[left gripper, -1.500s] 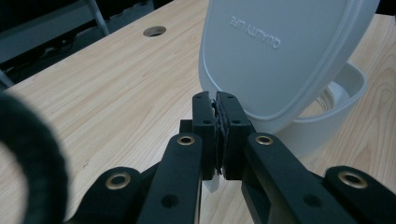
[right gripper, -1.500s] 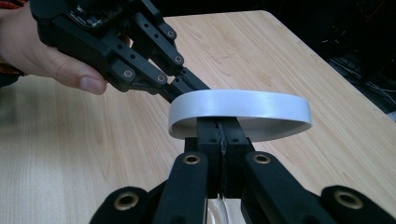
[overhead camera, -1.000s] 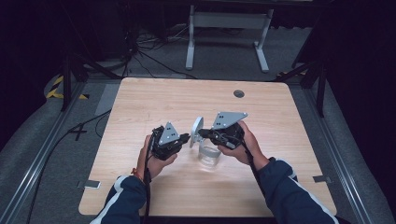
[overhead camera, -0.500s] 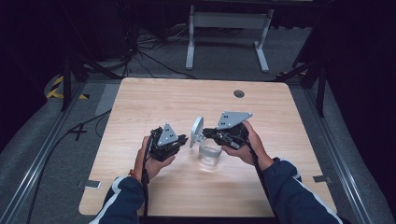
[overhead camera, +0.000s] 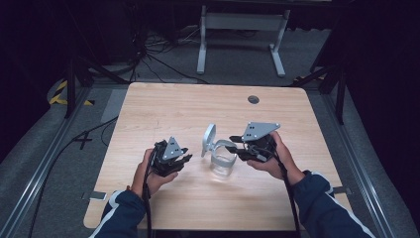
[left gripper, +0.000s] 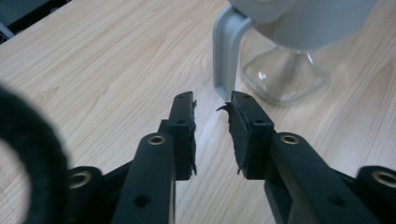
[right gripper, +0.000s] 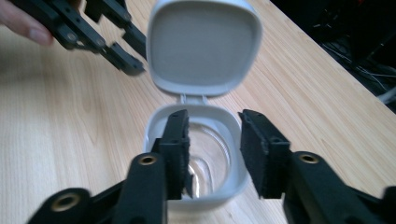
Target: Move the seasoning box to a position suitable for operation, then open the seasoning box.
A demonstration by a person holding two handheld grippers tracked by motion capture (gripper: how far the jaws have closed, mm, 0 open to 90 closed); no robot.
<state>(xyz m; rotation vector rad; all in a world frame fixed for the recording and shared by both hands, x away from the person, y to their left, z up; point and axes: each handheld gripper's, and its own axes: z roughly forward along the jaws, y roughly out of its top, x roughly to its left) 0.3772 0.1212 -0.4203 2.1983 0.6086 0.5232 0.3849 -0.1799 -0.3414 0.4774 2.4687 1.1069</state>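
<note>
Pale wooden table top [overhead camera: 163, 109] at the centre of the high view: light grain, smooth, matt with a faint sheen. Clear container body [overhead camera: 221, 166] in the middle: glass or clear plastic, glossy, with bright glints at its base in the upper right of the left gripper view. Light grey square collar [right gripper: 238, 154] and hinged lid [right gripper: 204, 44]: smooth matt plastic. Black left gripper [left gripper: 211, 112] and black right gripper [right gripper: 212, 135]: matt plastic or metal arms with brass-coloured rivets, and dull rubbery pads frayed at the edges. Grey three-cornered plate [overhead camera: 260, 131] on the right gripper: flat, matt, metal-like. Dark blue sleeves [overhead camera: 322, 198] with a white stripe at the bottom: soft cloth. Grey floor [overhead camera: 59, 144] at the left: rough, carpet-like.
</note>
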